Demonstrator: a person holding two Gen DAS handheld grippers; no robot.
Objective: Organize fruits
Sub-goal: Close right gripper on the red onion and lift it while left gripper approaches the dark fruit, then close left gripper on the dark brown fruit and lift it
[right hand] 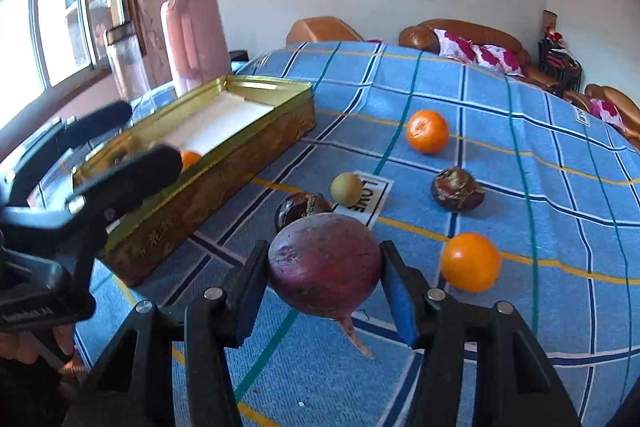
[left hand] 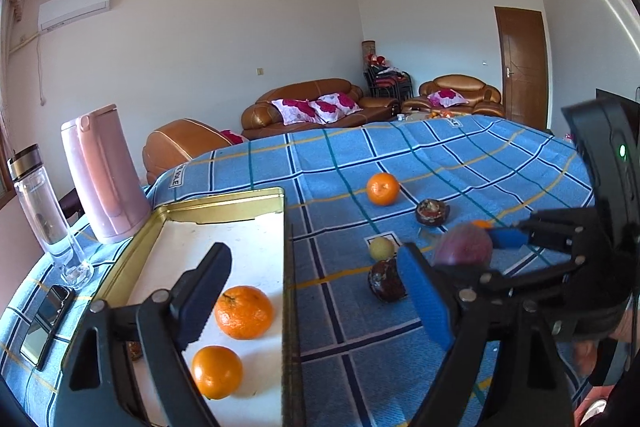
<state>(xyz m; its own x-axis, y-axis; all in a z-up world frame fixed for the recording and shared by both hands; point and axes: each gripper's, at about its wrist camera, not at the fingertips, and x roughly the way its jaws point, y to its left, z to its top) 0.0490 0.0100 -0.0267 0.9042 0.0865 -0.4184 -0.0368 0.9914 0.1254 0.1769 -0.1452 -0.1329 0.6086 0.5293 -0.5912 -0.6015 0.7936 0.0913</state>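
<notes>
Right up close, the right claw [right hand: 324, 291] is clamped on a dark red, round beet-like root with a thin tail [right hand: 325, 263], both pads pressing its flanks; whether it has cleared the cloth I cannot tell. Just beside it on the blue checked cloth of the bench [right hand: 520, 327] sits a bright orange mandarin [right hand: 471, 261], loose and waiting.

Over on the other side, the left claw [left hand: 316, 303] hangs with its jaws wide apart and nothing between the pads, straddling the near wall of the shallow gold-coloured metal tin with a white lining [left hand: 224, 203]. Two orange mandarins [left hand: 244, 311] already lie inside that tin, so that much looks done.

A little further out, a dark shrivelled fruit [right hand: 298, 207] and a small pale yellow round fruit [right hand: 346, 189] rest near each other, then another dark wrinkled fruit [right hand: 457, 189], and furthest a second loose orange mandarin [right hand: 427, 131]. So by my count five pieces are left on the cloth, plus the root in the grip: perhaps a third of the way through.
</notes>
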